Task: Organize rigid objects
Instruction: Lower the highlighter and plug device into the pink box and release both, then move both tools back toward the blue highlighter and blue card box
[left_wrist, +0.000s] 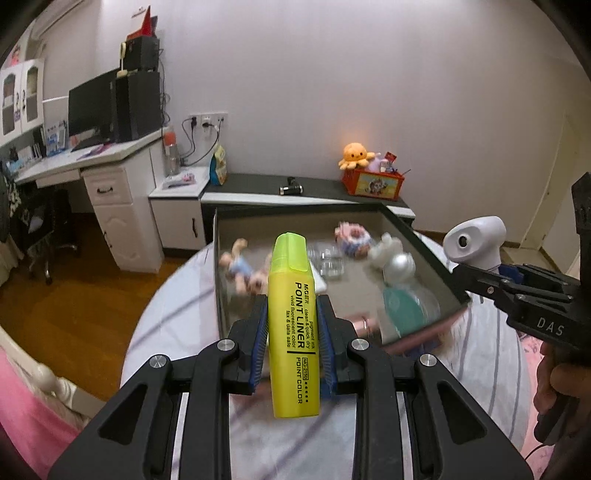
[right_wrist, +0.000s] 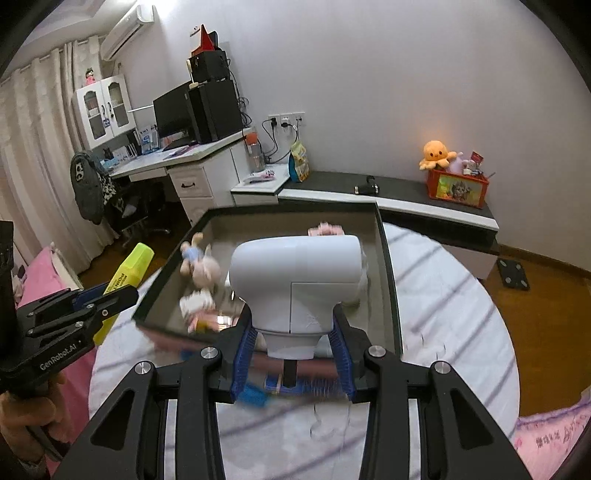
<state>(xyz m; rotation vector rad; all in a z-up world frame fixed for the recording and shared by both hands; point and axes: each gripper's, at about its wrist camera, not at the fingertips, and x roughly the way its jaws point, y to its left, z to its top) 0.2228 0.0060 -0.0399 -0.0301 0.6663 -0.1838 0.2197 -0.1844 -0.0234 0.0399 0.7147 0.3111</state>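
room: bedroom, white wall, wood floor, one desk (right_wrist: 192, 155) with one monitor (right_wrist: 173, 114)
surface: one round table (right_wrist: 454, 295), striped cloth
tray: one dark tray (left_wrist: 417, 240) on table, toys inside, blurred
spray bottle: one, white head (right_wrist: 295, 280) clamped in right gripper (right_wrist: 293, 354), nozzle points away from camera
highlighter: one yellow highlighter (left_wrist: 291, 325) pinched in left gripper (left_wrist: 291, 332), long axis upright, cap up, above tray's near edge

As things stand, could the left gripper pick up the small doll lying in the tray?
Probably not yet. The left gripper is shut on a yellow highlighter, so it has no free grip. The doll itself lies uncovered in the open tray, with nothing above it blocking the way.
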